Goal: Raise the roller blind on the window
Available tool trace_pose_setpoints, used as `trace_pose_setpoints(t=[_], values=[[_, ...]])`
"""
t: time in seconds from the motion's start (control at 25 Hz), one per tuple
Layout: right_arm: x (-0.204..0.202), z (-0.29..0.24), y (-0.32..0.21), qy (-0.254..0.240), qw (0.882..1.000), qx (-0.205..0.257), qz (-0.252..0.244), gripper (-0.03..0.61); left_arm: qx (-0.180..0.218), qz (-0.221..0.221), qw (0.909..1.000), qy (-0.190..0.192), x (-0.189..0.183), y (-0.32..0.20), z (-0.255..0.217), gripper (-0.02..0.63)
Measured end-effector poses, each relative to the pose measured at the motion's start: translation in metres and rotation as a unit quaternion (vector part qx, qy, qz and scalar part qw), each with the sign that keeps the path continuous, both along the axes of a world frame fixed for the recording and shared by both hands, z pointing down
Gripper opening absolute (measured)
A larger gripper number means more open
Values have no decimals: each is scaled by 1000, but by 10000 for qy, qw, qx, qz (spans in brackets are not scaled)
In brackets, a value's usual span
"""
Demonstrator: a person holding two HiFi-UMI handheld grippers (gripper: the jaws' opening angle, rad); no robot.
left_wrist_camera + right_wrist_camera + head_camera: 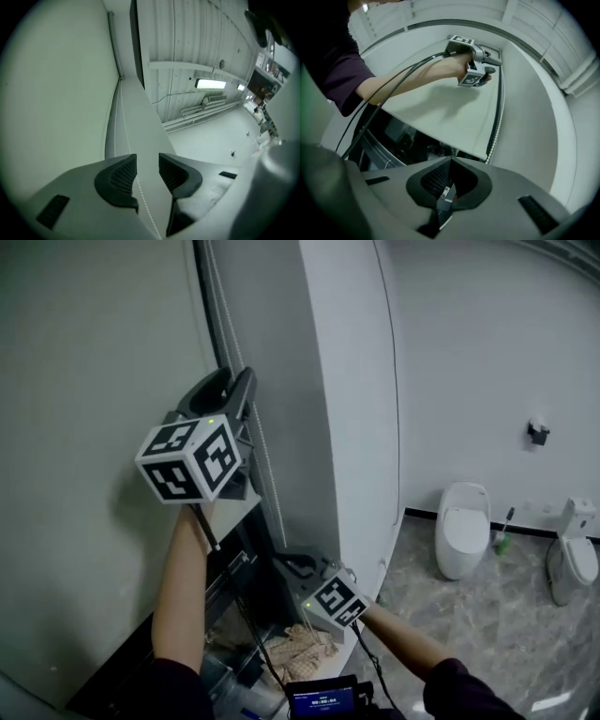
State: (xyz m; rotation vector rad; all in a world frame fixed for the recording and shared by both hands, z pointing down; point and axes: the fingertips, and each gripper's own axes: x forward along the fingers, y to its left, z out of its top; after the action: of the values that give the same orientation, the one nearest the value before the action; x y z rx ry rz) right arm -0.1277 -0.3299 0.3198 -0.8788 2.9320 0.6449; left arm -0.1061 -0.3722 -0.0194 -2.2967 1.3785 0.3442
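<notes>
Two grippers were on this job. The pale grey fabric roller blind (94, 474) hung at the left of the head view and covered most of the window. Only a dark strip of glass (405, 140) showed under its hem, so I'd say plenty of pulling was left. The left gripper (147, 161) was up high, jaws spread, with the thin white bead chain (125, 140) running loose between them. The right gripper (449, 171) sat low, jaws pressed together on a small white bit — the chain, I reckon, though it was too small to be sure. Couldn't make out the roller tube at the top in any view.
</notes>
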Motion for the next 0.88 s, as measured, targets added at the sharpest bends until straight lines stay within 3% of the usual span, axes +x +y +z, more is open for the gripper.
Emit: trace_pose_setpoints(t=[0.16,0.32,0.6,0.72,0.88], values=[[18,-34,0,-826,9964,-181,-49,6,-352,-527,9980,6,-11,-50,13,110],[58,-103,15,-1492,9888,-23,-29,6,-635,-1318,9882,456,-36,-91,16,112],[120,-169,26,-1991,9797,229,82,6,-820,-1458,9846,517,-17,-117,20,110],[127,-171,25,-1993,9793,330,144,6,-531,-1849,9791,656,-32,-109,18,109],[128,-170,21,-2064,9775,407,140,6,384,-2403,9699,53,-36,-78,8,110]])
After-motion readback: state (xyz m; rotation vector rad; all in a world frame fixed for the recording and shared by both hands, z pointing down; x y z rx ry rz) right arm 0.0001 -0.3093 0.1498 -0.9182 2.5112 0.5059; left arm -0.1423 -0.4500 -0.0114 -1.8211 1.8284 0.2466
